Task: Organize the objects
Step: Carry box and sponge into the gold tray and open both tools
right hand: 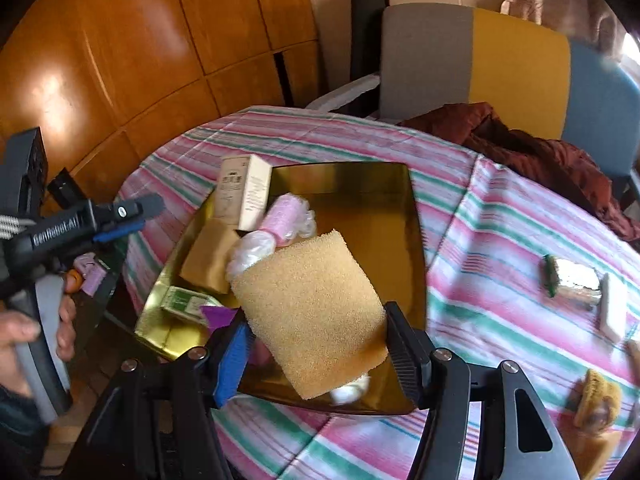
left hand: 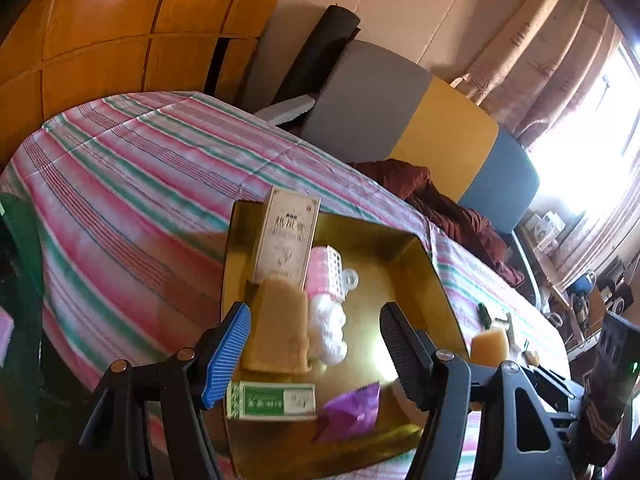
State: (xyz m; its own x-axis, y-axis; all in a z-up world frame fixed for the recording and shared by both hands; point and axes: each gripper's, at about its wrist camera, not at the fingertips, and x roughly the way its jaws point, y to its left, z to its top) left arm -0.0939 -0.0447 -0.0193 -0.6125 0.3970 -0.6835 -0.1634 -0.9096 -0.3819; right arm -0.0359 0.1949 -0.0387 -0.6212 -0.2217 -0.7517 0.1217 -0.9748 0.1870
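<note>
Basically, left wrist view: left claw (left hand: 316,354) spread wide above the gold tray (left hand: 416,272), pinching nothing; a tan sponge (left hand: 280,324), white cotton balls (left hand: 328,332), green box (left hand: 272,400) and purple wrapper (left hand: 352,408) lie in the tray below. Right wrist view: right claw (right hand: 316,356) pinches a porous yellow sponge (right hand: 312,308) over the tray (right hand: 412,240), on the striped tabletop (right hand: 480,240).

I'm in a home bedroom: a bed (left hand: 132,184) under a pink-and-green striped sheet, its padded headboard (left hand: 400,120), a glossy wooden wardrobe (left hand: 100,32), curtains (left hand: 568,80) at a bright window, and a rumpled maroon blanket (left hand: 448,204).
</note>
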